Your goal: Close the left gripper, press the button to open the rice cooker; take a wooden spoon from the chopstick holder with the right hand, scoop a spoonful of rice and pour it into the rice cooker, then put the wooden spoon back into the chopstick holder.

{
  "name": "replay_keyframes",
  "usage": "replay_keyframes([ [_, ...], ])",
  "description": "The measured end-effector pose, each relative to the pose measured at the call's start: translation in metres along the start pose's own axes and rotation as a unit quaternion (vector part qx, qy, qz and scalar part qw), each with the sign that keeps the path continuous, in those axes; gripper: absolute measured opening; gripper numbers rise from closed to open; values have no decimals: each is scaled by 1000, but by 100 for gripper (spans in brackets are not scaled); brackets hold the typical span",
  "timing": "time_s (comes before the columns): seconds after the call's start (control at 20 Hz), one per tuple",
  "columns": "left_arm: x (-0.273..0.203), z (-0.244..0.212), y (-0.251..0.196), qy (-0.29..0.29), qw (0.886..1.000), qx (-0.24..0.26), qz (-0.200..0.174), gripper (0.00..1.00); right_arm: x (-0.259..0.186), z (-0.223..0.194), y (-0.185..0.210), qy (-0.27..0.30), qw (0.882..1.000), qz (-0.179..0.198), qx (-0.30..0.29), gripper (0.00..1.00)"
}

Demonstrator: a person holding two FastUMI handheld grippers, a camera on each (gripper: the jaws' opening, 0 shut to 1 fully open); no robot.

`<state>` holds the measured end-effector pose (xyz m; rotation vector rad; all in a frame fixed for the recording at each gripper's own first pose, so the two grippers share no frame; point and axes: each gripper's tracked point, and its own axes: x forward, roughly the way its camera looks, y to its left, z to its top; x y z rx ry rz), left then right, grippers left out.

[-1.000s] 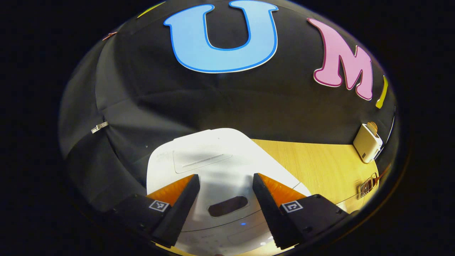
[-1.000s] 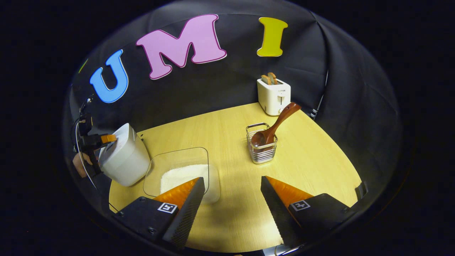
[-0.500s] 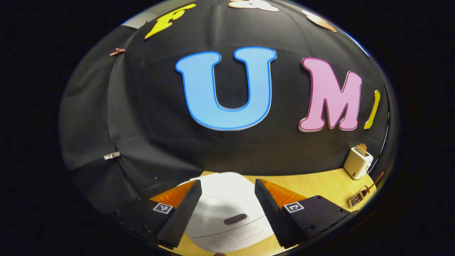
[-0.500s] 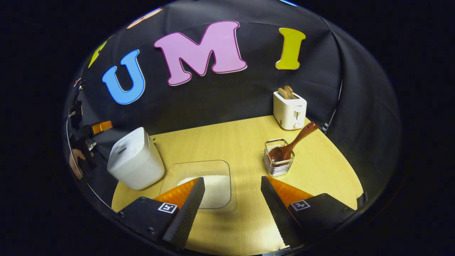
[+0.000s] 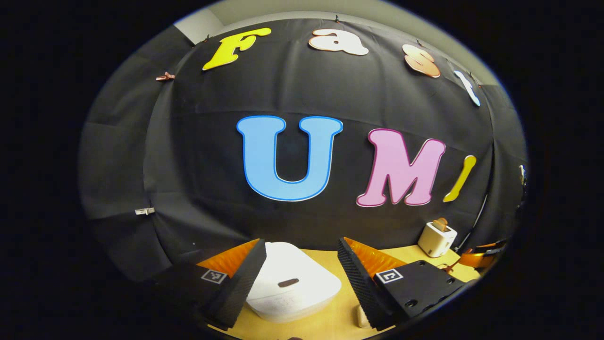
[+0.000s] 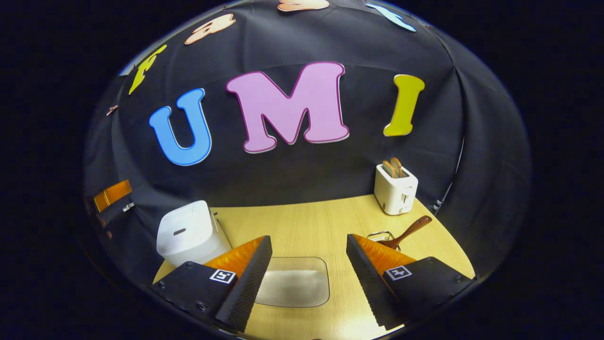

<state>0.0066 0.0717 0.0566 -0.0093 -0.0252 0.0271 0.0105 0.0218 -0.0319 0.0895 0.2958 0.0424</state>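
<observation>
Over the last second both claws have drawn up and back from the desk (image 6: 306, 222). The left claw (image 5: 299, 264) was close over the rice cooker (image 5: 292, 288) and now sits farther off, fingers wide apart and empty. The right claw (image 6: 309, 264) is likewise agape, holding nothing. Just beyond it lies the clear dish of rice (image 6: 293, 285). Left of the dish stands the cooker, lid down. Right of the dish, the wooden spoon (image 6: 406, 233) leans in the chopstick holder (image 6: 381, 234). This fits either a finished job or one waiting to start. Beyond the holder stands a toaster (image 6: 395, 189). No brand or writing is legible.
</observation>
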Motion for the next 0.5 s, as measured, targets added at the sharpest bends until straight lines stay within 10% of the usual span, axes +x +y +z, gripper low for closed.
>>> replay_keyframes([
  [0.5, -80, -28, -24, 32, 997, -68, -16, 95, -75, 34, 9, -74, 997, 8, -6, 98],
])
